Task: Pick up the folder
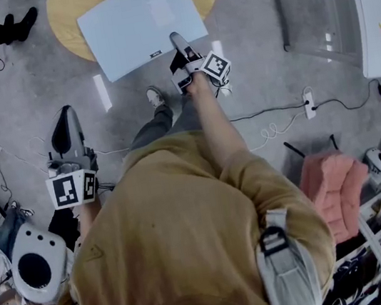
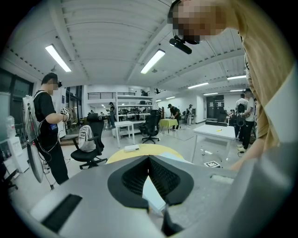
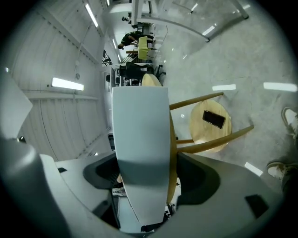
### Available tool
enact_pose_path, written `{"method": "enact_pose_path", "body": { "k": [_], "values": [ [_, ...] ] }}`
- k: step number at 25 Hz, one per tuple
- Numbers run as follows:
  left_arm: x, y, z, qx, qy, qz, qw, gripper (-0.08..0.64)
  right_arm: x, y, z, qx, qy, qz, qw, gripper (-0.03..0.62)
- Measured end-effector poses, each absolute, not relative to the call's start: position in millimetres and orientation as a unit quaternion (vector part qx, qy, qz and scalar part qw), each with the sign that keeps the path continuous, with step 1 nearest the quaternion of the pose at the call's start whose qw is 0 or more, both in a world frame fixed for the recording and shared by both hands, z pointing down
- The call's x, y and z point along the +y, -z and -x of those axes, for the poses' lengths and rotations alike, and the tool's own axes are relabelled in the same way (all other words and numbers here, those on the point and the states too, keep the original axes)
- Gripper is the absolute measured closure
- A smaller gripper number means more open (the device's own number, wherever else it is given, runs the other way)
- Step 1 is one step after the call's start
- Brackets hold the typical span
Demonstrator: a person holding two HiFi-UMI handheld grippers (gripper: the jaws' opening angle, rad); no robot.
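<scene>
Seen from the head view, a person reaches the right tongs [image 1: 177, 40] to the near edge of a pale blue folder [image 1: 140, 22] lying flat on a round wooden desk [image 1: 66, 17]; the left tongs [image 1: 67, 118] are held off to the side, well apart from it. The left gripper view shows the left tongs clenched on nothing, tips together. In the right gripper view the right tongs are released and spread wide, with the folder and the desk's edge between them.

The folder [image 1: 142, 22] hides part of the round table [image 1: 65, 17]
</scene>
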State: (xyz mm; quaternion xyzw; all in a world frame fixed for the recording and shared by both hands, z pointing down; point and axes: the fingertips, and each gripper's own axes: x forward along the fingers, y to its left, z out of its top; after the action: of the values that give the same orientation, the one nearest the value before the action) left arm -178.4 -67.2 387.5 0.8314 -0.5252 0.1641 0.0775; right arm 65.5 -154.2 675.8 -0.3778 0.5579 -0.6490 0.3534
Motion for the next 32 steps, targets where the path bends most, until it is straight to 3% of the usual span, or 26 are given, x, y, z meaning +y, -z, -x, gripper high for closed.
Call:
{"method": "enact_pose_path", "body": {
  "k": [14,20,32],
  "values": [
    [-70.6,-385.4,178.6,-0.526,-0.164,-0.829,0.094,0.557,-138.5,-662.9,-63.8,0.584,0.644,0.345,0.355,0.268],
    [-71.6,-386.5,180.9,-0.524,-0.157,-0.831,0.101,0.557,-112.1,-652.1,-64.4,0.594,0.641,0.331,0.357,0.314],
    [-75.4,-390.8,175.6,-0.512,-0.148,-0.84,0.102,0.557,-106.8,-619.2,-63.8,0.656,0.593,0.343,0.317,0.327]
  ]
}}
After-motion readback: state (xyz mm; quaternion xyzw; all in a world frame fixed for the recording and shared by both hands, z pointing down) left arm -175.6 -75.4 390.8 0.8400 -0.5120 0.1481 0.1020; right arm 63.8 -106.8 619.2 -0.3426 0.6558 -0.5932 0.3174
